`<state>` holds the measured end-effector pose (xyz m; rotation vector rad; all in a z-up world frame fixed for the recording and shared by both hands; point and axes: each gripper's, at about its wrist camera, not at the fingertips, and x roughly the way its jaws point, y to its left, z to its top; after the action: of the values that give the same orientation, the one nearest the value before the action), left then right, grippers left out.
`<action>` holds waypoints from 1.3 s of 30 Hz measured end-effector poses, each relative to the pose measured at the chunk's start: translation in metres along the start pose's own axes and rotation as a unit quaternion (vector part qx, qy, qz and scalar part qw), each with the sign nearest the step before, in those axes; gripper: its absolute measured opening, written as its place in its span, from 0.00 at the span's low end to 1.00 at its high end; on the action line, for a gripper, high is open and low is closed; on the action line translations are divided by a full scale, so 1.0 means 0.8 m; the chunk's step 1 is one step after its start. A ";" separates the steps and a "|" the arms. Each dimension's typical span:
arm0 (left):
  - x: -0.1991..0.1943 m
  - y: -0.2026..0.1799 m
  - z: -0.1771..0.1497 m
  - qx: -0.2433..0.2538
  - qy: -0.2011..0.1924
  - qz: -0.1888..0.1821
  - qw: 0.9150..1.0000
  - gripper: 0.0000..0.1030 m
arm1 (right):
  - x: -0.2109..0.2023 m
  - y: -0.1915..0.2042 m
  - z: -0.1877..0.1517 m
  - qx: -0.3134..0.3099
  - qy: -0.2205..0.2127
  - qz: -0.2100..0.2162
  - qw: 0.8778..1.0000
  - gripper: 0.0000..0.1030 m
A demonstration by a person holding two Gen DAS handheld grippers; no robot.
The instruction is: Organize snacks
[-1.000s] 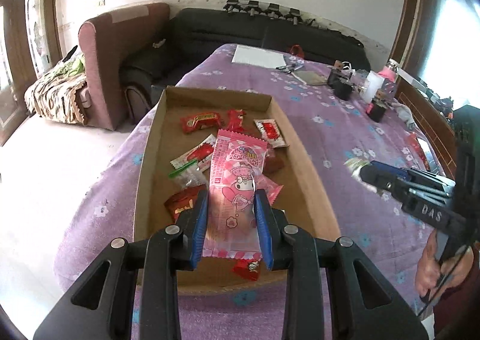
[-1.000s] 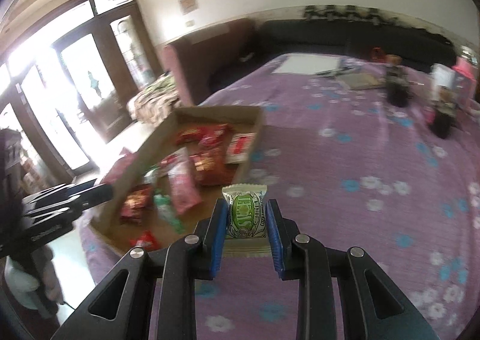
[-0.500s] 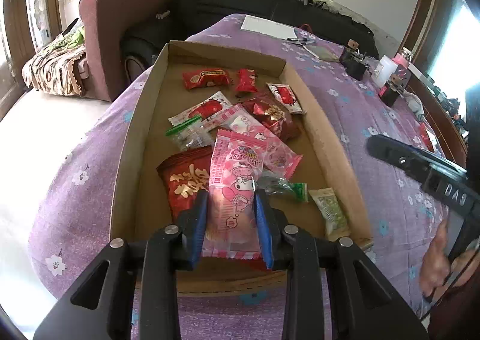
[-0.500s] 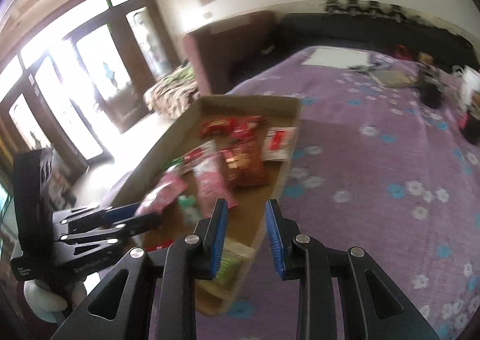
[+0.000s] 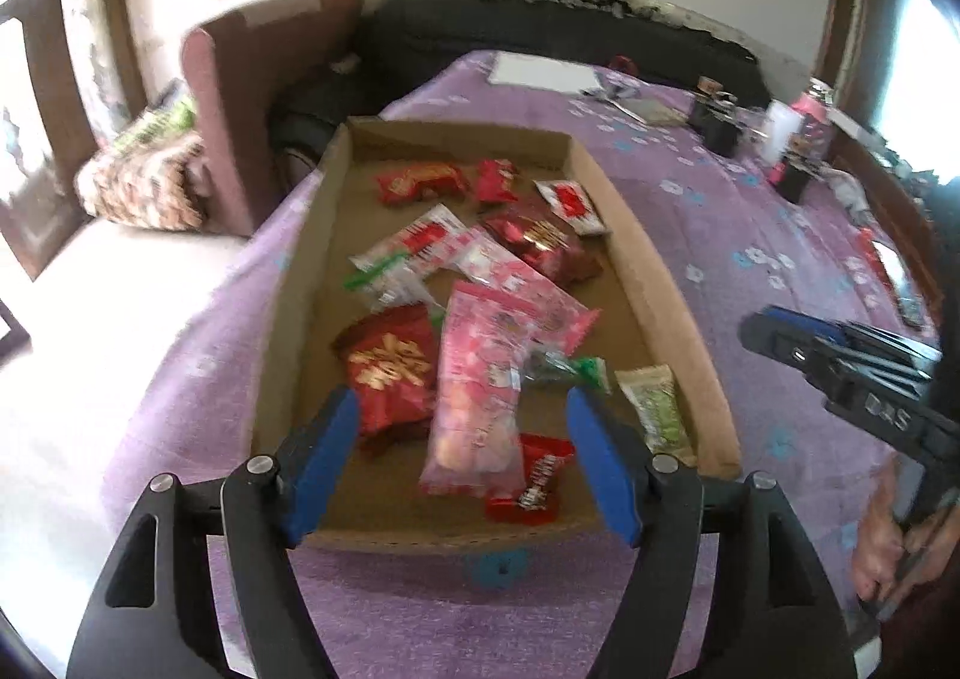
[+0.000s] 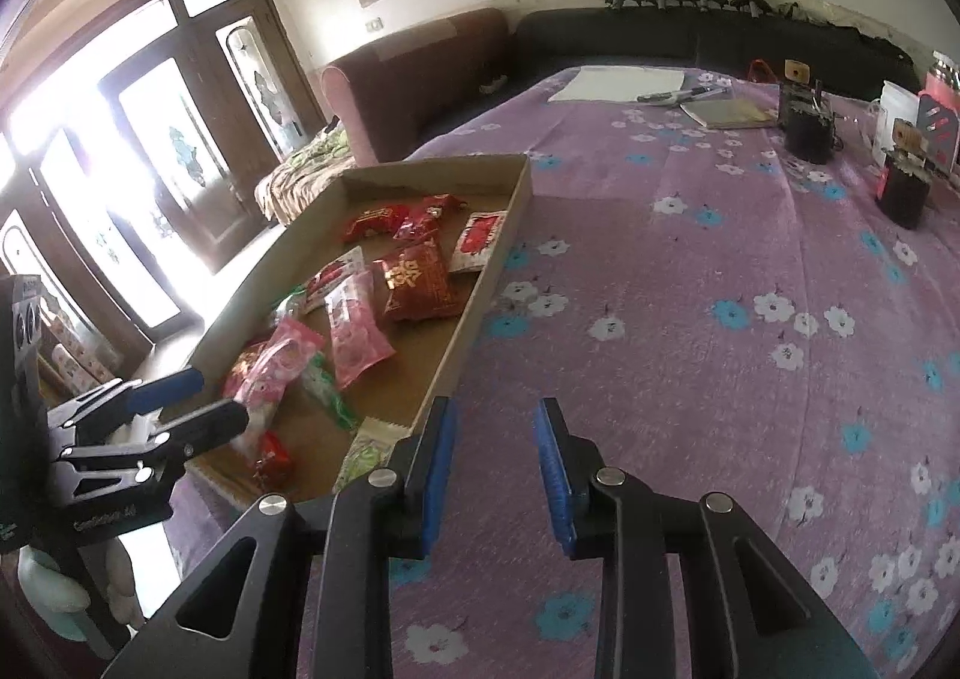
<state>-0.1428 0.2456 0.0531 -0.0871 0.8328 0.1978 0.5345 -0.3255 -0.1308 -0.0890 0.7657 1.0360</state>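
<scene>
Left gripper [image 5: 462,457] jaws opening: pink snack packet [image 5: 480,397] released into cardboard tray [image 5: 660,283].
Packet lies loose between spread pads; right gripper [image 6: 495,475] narrow, empty, beside tray.

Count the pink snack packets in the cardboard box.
2. The front pink packet lies by the near wall of the cardboard box; the rear pink packet lies just behind it, mid-box. Others may be hidden underneath.

A shallow cardboard tray [image 5: 654,283] fills mid-frame, holding scattered snacks lying flat: a long pink packet [image 5: 480,397] at lower centre, red packets [image 5: 393,367] beside and beyond it, a green packet [image 5: 654,409] at its lower right.
</scene>
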 end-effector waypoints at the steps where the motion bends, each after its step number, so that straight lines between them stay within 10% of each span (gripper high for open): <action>1: -0.004 -0.001 0.000 0.004 -0.010 0.017 1.000 0.69 | -0.003 0.002 -0.001 -0.002 -0.003 0.000 1.000 0.32; 6: -0.009 -0.013 0.000 0.018 -0.028 0.084 0.996 0.72 | -0.018 0.016 -0.009 -0.023 -0.020 -0.004 1.000 0.37; 20: -0.015 -0.035 -0.004 0.009 -0.016 0.110 0.994 0.72 | -0.057 0.023 -0.037 -0.063 -0.064 -0.050 0.995 0.73; 39: -0.054 -0.061 -0.008 0.009 -0.060 0.105 0.993 0.72 | -0.107 0.008 -0.062 -0.055 -0.111 -0.082 0.989 0.80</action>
<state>-0.1653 0.1908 0.0807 0.0290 0.7235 0.3895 0.4794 -0.4063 -0.1133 -0.1268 0.4916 0.9122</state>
